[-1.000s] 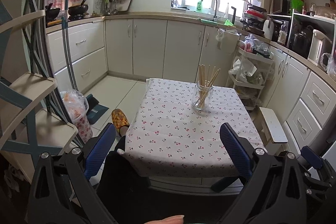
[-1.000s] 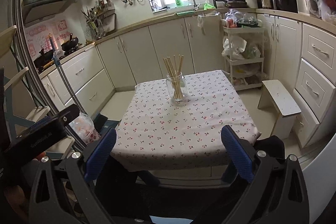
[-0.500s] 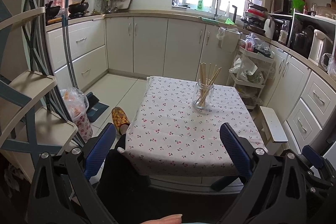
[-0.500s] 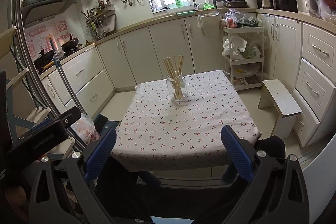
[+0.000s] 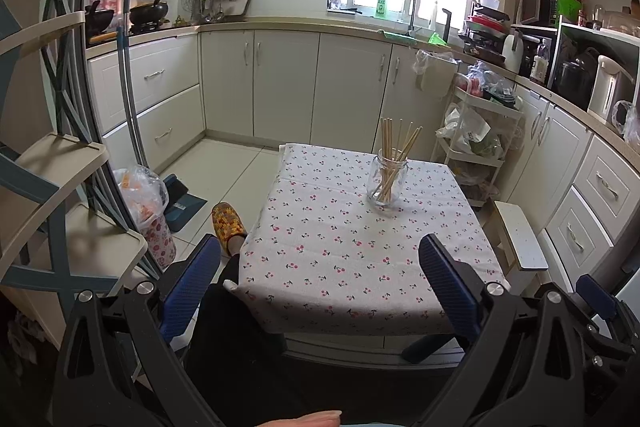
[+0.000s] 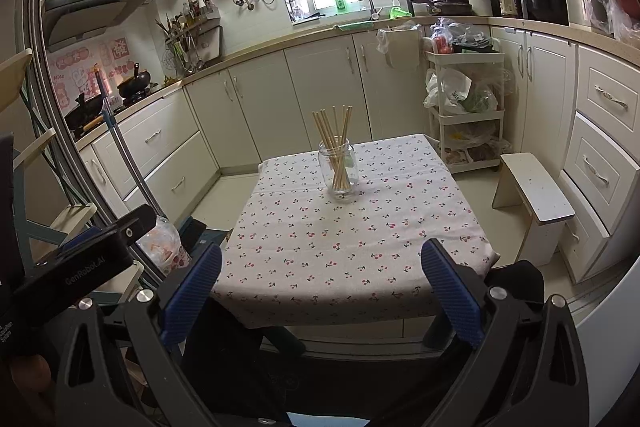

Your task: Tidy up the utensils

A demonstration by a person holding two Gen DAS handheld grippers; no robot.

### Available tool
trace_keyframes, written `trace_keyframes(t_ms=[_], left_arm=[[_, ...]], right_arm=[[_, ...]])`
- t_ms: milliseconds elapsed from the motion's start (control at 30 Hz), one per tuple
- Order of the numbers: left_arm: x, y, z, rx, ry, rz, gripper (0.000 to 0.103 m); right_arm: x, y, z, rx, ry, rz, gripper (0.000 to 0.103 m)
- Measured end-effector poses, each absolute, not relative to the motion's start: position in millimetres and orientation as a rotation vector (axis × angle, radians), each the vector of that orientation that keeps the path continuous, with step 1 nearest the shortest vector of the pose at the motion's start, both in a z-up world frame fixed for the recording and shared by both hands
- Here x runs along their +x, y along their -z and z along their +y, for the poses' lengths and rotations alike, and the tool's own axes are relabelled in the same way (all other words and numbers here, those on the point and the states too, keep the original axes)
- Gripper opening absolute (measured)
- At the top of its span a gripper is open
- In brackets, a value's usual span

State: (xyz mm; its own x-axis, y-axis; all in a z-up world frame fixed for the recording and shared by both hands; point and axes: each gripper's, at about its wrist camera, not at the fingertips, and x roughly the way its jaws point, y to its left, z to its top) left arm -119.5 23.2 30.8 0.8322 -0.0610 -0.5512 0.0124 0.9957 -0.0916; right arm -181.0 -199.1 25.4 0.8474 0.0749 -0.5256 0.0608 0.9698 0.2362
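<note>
While both tools hang short of the near table edge, the left gripper and right gripper gape wide with nothing held. 1 clear glass jar stands far-centre on the cherry-print tablecloth, holding roughly 8 pale wooden chopsticks. 1 white stool sits right of the table, 1 yellow slipper left.

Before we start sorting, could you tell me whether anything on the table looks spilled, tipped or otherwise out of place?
Nothing stands out. The glass jar stands upright on the cherry-print tablecloth, with the chopsticks fanned loosely inside it. No spill or damage shows. Both the left claw and right claw are open and empty.
</note>
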Motion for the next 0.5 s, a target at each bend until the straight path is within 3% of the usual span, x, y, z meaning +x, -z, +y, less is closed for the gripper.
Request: trace_keyframes(t_ms=[500], left_arm=[[-115,-20,22,-0.096,0.061,0.631,0.095]], right_arm=[[-181,-25,-199,0.251,-0.008,0.562,0.096]])
